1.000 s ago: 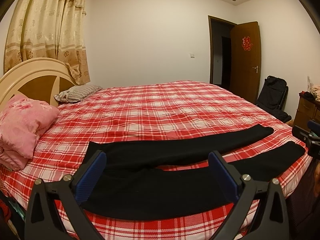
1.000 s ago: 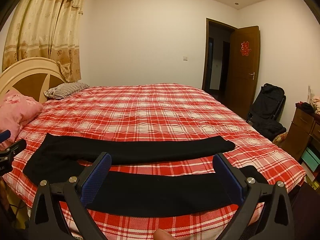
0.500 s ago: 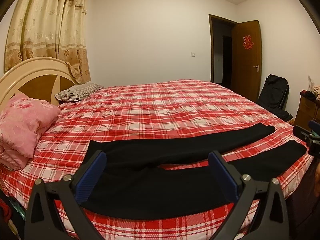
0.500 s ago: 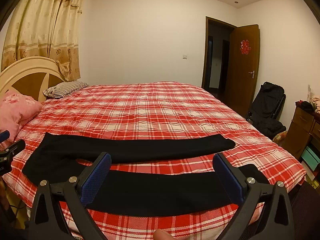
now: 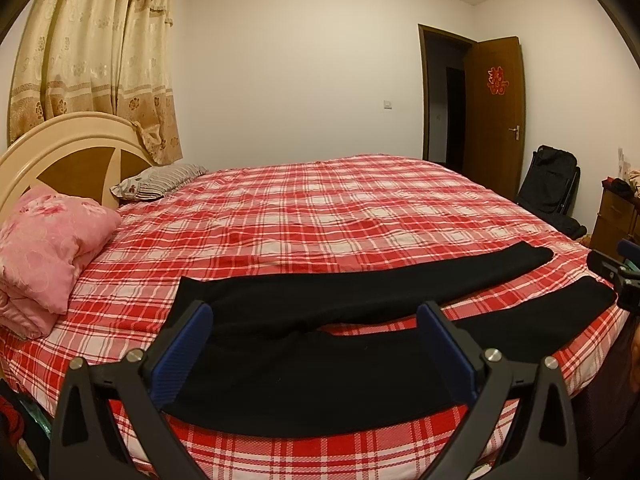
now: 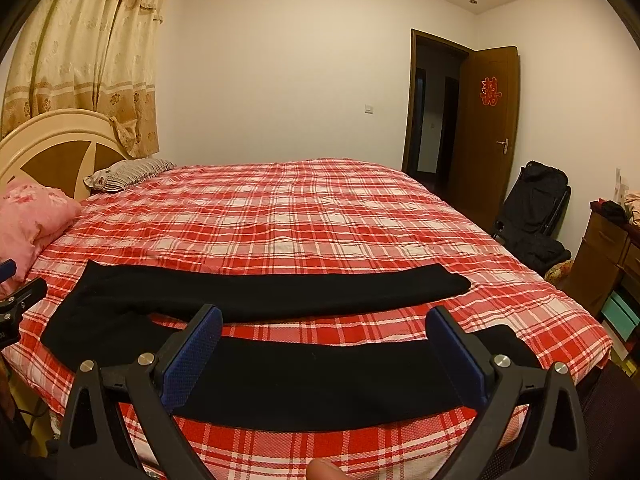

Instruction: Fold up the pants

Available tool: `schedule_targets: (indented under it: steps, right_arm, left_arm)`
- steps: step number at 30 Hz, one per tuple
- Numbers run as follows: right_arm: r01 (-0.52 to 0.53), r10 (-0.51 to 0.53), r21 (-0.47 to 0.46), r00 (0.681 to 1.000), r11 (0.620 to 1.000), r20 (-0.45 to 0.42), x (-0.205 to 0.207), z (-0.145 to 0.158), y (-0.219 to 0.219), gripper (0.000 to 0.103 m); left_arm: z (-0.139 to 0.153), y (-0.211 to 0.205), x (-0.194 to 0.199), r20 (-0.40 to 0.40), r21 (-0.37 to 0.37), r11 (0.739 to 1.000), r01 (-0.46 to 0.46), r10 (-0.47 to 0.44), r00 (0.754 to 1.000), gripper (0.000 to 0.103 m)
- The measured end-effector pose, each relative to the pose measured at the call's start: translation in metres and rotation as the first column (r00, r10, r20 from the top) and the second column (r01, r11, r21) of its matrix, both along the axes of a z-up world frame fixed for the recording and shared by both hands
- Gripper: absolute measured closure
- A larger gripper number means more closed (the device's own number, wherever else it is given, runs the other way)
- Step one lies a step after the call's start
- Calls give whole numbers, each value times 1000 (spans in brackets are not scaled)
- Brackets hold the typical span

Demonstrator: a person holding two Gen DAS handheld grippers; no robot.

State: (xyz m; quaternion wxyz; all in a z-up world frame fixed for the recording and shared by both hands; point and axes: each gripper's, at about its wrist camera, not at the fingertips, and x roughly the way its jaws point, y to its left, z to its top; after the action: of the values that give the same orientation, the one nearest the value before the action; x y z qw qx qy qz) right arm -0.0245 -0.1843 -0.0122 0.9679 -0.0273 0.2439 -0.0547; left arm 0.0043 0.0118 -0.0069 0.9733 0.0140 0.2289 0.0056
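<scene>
Black pants (image 5: 328,364) lie flat along the near edge of the red plaid bed (image 5: 320,216), waist to the left, both legs spread apart and running right. My left gripper (image 5: 314,320) hovers open above the waist and crotch area, holding nothing. In the right wrist view the pants (image 6: 312,384) stretch across the frame, and my right gripper (image 6: 326,322) stands open over the near leg, with nothing between its blue pads. The far leg (image 6: 304,288) ends near the bed's right side. The other gripper shows at each view's edge.
A pink quilt (image 5: 44,252) and a striped pillow (image 5: 160,180) lie by the headboard (image 5: 68,160) at left. A wooden dresser (image 6: 608,260) and a black folded chair (image 6: 536,212) stand to the right, near the open door (image 6: 488,128). A fingertip (image 6: 324,472) shows at the bottom.
Both views have shifted slightly; the grippers drifted a little over the pants. The pants lie as before and both grippers stay open.
</scene>
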Motion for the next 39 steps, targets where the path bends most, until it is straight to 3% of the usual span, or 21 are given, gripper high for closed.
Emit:
schedule_targets:
  steps: [20, 28, 33, 39]
  right_arm:
    - [0, 0, -8, 1000, 1000, -24, 5, -7, 0, 1]
    - [3, -5, -40, 999, 999, -42, 13, -20, 0, 1]
    - [26, -29, -37, 995, 999, -100, 30, -38, -9, 1]
    - [53, -55, -18, 977, 998, -208, 66, -63, -27, 1]
  left_arm:
    - [-4, 3, 1, -9, 3, 1000, -2, 2, 1000, 0]
    - [-19, 15, 20, -43, 24, 1000, -9, 10, 999, 0]
    - [-36, 57, 56, -59, 63, 995, -83, 86, 995, 0]
    - [-59, 140, 120, -104, 112, 966, -231, 243, 965, 0]
